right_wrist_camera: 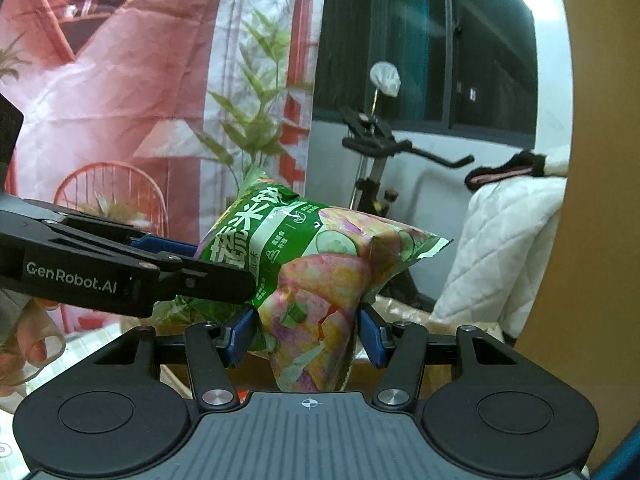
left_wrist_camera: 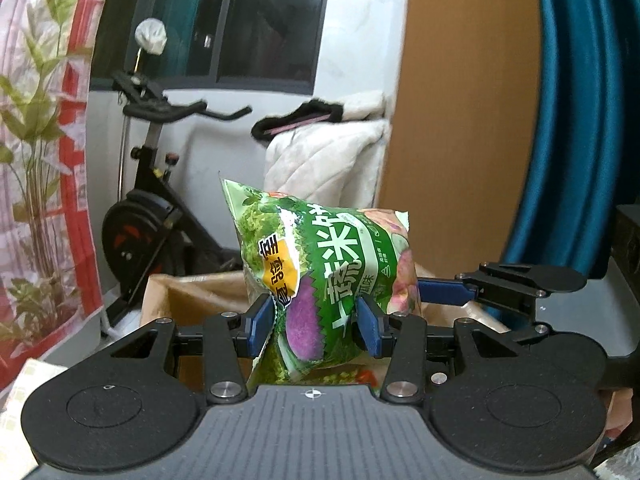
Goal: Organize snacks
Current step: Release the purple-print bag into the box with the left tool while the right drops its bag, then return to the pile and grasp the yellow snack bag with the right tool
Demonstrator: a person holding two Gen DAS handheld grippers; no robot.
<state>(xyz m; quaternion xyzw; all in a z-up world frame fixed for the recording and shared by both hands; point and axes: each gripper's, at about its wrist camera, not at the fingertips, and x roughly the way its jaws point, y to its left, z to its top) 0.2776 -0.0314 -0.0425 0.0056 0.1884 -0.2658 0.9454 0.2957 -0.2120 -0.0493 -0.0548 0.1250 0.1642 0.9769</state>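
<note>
Fingers [left_wrist_camera: 264, 322] of your left gripper [left_wrist_camera: 316, 322] are pinching the lower half of the green snack bag [left_wrist_camera: 320, 256], closed partway onto it so the film is creasing between the blue pads. You are holding it upright above the open cardboard box [left_wrist_camera: 192, 296], probably to carry it over or drop it in. Your right gripper [left_wrist_camera: 448, 292] is reaching in from the bag's right side and gripping that end, likely sharing the load. Behind the bag, an exercise bike [left_wrist_camera: 152, 216] is standing under a dark window, with a white quilted cover [left_wrist_camera: 320, 160] beside it.

From the right wrist, your right gripper [right_wrist_camera: 306, 338] is likewise closing partway on the snack bag [right_wrist_camera: 312, 264], its fingers [right_wrist_camera: 370, 334] squeezing the pink corner. Your left gripper [right_wrist_camera: 168, 248] is clamping the bag's left side. Left of the bag a printed backdrop [right_wrist_camera: 120, 100] is hanging; below it, a patterned counter [right_wrist_camera: 8, 448] is just showing, and your hand [right_wrist_camera: 28, 344] is wrapping the left gripper's handle.
</note>
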